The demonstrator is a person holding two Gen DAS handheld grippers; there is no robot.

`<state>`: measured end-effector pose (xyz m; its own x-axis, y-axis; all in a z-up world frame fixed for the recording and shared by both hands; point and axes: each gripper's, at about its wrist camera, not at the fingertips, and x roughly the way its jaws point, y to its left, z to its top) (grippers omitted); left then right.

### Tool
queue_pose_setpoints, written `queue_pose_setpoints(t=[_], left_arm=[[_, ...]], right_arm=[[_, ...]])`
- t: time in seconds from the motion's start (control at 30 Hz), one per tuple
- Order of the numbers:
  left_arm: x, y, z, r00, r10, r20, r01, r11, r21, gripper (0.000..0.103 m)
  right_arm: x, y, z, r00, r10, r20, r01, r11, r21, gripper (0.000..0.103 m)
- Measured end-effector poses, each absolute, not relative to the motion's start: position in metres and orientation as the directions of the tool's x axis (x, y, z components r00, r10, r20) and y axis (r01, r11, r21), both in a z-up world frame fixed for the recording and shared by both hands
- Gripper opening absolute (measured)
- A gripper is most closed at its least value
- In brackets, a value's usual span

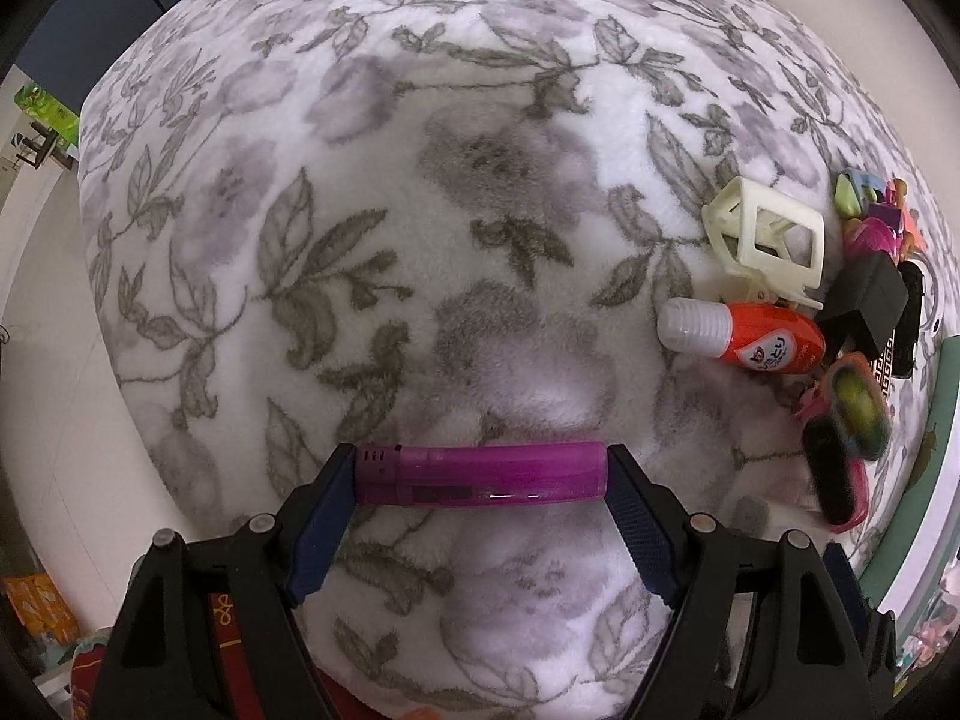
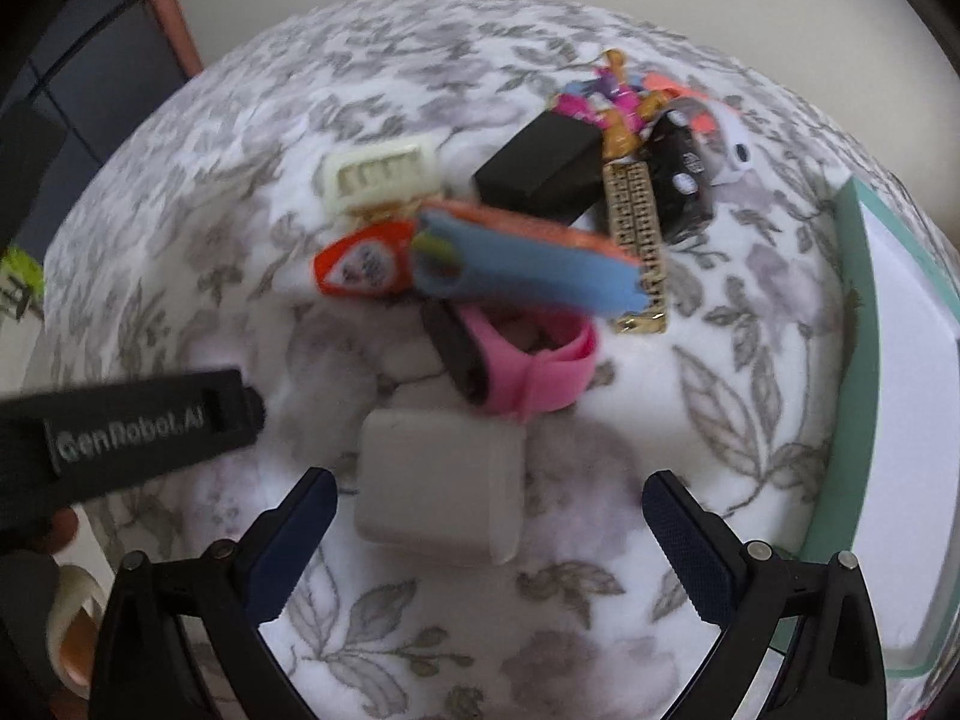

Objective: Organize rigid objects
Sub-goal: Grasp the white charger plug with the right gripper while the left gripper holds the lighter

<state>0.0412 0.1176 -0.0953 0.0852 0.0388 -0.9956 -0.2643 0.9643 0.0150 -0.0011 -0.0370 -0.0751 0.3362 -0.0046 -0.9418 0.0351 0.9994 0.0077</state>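
Note:
My left gripper (image 1: 480, 474) is shut on a purple lighter (image 1: 480, 474), held crosswise by its two ends above the floral blanket (image 1: 360, 210). To its right lie a cream hair claw (image 1: 762, 240), an orange bottle with a white cap (image 1: 744, 333) and a black box (image 1: 864, 300). My right gripper (image 2: 489, 510) is open above a white rounded case (image 2: 441, 486). Beyond it lie a pink watch band (image 2: 528, 366), a blue and orange case (image 2: 528, 264), the orange bottle (image 2: 366, 264), the hair claw (image 2: 384, 174) and the black box (image 2: 540, 165).
A gold patterned bar (image 2: 639, 240), a black object (image 2: 681, 180) and small colourful toys (image 2: 618, 102) lie at the back of the pile. A white tray with a green rim (image 2: 852, 360) stands at the right. The left gripper's black body (image 2: 132, 426) reaches in from the left.

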Motion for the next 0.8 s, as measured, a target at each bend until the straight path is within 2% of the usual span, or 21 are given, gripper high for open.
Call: queue_pose_setpoints(t=[0.23,0.43,0.53,0.8], left_arm=[[0.042,0.118,-0.093,0.085,0.042,-0.996,-0.265,0.964,0.018,0.082],[0.041,0.118,-0.092,0.085,0.043,-0.995,-0.262,0.965,0.019,0.082],[0.041,0.116,-0.092,0.086,0.047,-0.995,-0.254,0.967,0.024,0.082],[0.038,0.104,-0.084,0.098,0.029,-0.995,-0.232,0.973,0.005,0.082]], right_arm=[[0.005,-0.026,-0.084,0.338,-0.036,-0.941,0.019,0.999,-0.031,0.1],[-0.001,-0.037,-0.075,0.357,-0.018,-0.934,0.018,1.0,-0.012,0.081],[-0.003,-0.037,-0.07,0.367,-0.006,-0.93,-0.002,1.0,-0.007,0.064],[-0.006,-0.048,-0.062,0.359,0.051,-0.932,0.024,0.998,0.064,0.063]])
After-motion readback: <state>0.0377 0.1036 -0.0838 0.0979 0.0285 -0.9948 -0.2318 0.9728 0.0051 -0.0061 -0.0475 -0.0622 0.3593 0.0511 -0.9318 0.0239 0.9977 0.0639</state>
